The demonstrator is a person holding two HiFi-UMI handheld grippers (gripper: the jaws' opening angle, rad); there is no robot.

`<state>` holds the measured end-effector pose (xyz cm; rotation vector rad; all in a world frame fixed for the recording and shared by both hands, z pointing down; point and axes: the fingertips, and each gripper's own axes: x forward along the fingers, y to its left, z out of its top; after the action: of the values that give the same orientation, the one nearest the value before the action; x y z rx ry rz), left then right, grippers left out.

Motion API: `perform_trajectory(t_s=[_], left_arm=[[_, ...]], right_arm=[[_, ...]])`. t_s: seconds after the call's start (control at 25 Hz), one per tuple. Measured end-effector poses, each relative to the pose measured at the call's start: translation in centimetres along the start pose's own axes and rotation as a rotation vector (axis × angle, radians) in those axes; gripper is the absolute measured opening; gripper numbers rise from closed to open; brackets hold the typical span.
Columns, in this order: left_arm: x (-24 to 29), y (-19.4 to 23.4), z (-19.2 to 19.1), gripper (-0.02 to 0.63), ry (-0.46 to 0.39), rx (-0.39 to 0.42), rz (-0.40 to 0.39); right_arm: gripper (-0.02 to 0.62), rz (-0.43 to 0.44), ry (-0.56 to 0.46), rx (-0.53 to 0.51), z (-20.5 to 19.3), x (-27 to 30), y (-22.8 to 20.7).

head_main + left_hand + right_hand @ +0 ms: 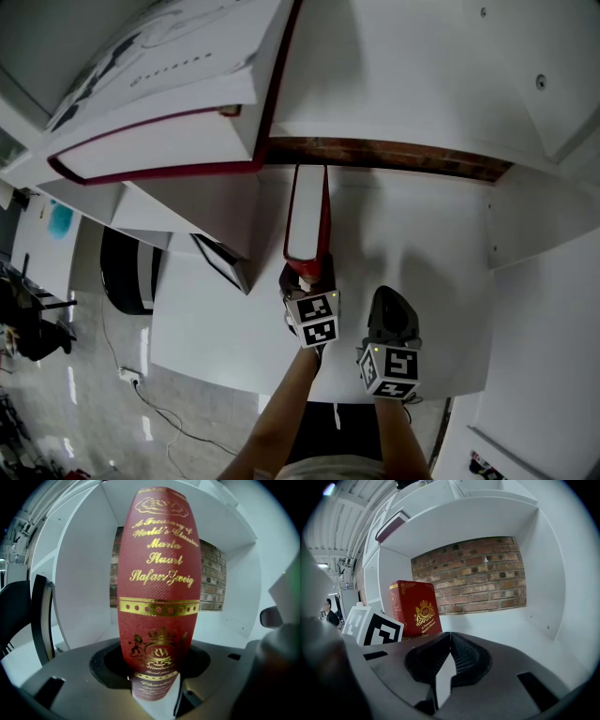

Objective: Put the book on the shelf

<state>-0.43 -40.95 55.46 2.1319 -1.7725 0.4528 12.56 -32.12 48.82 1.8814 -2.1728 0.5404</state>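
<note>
**Red book**, qty 1. Stands upright on the shelf board, fore-edge toward the brick wall, spine facing away from it. Looks set down. No neighbour on either side.

**Left gripper**, qty 1. Jaws spread wide and clamped on the low end of the spine, at the book's end away from the wall.

**Right gripper**, qty 1. Jaws pressed together w/ nothing btwn them. Sits farther from the wall than the book, just beside the left one.

**Marker cubes**, qty 2, one per gripper.

**Second book**, qty 1. Lies flat on the board above the wall's bay. Books total: 2.

**Dark panel**, qty 1. Outside the bay, well off to the wall's left; can't tell what it is.

**Risks (judged):**
- Book is tall, narrow and unsupported, so it prob. tips sideways once the jaws let go.
- Grip is low on the spine. If the jaws drag while backing away from the wall, they may pull the book fwd off the board edge.
- Right gripper is idle and not bracing the cover, so nothing is there to catch a lean.
</note>
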Motion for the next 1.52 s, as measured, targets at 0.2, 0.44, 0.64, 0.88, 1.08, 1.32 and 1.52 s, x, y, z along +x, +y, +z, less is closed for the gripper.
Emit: perform_trajectory(t_s=[0.2,0.44,0.64,0.88,1.08,1.32,1.52], left_arm=[[0.2,-0.1,0.0,0.245,-0.017,-0.012,-0.014],[-0.5,-0.2,1.4,0.266,-0.093,-0.018,-0.028],[-1.2,-0.1,1.8,0.273,-0.111,-0.011,-0.033],[-2.8,0.4,0.5,0.276,-0.093,-0.022,-0.028],[-4.5,0.0,-0.6,0.275,-0.080,-0.019,-0.036],[-7.0,0.0,-1.4,0.275,-0.079,-0.050,-0.039],[-8.2,0.3,-1.9,0.230,-0.075,-0.052,-0.050]], right_arm=[[0.017,-0.001,0.005,0.000,-0.1,0.1,-0.1],[0.017,0.013,0.004,-0.003,-0.2,0.1,0.2],[0.017,0.025,0.003,-0.007,-0.1,-0.1,0.8],[0.017,0.037,-0.001,-0.010,-0.1,-0.3,1.5],[0.017,0.044,-0.004,-0.009,-0.2,-0.5,2.0],[0.017,0.051,-0.010,-0.012,-0.1,-0.8,2.8],[0.017,0.059,-0.013,-0.017,-0.1,-1.1,3.6]])
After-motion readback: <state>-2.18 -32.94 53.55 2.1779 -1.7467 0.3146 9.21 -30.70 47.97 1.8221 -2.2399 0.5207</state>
